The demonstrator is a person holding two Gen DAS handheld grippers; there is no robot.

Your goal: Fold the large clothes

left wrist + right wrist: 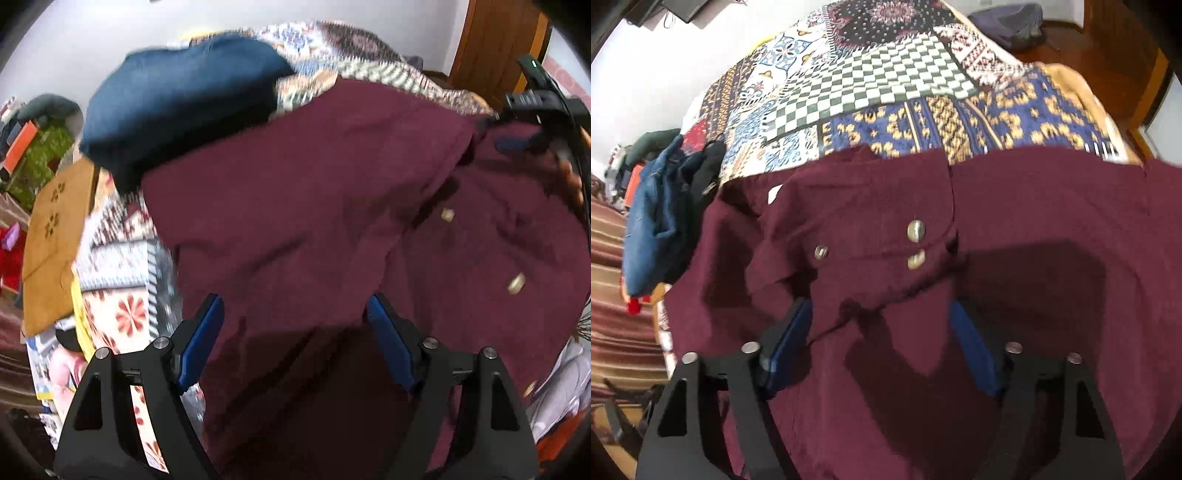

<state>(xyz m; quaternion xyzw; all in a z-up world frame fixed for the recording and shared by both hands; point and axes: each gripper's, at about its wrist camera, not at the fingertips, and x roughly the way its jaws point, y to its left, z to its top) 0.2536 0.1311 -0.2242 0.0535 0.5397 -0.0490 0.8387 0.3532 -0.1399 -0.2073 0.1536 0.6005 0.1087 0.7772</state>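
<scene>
left gripper (295,317), left wrist view: jaws spread wide, blue pads (201,339) clear of any cloth, hovering over the maroon shirt (314,206). surface is a bed with a patchwork bedspread (122,269); white wall at 11 o'clock, wooden door (491,40) at 1 o'clock. shirt fills the frame from centre to 4 o'clock, its near portion directly between and below the fingers. folded blue jeans (177,99) lie at 10 o'clock, touching the shirt's far-left edge. right gripper (524,142) sits at 2 o'clock at the shirt's far corner; cannot tell its jaw state from here. bare bedspread shows at 8 o'clock.

right gripper (879,321), right wrist view: jaws wide apart, nothing held. maroon shirt (1034,221) covers the lower frame, placket buttons (916,230) just ahead of the fingers at 12 o'clock. patchwork bedspread (871,85) lies uncovered beyond the shirt's far edge. blue jeans (653,229) sit at 9 o'clock beside the shirt's left edge.
</scene>
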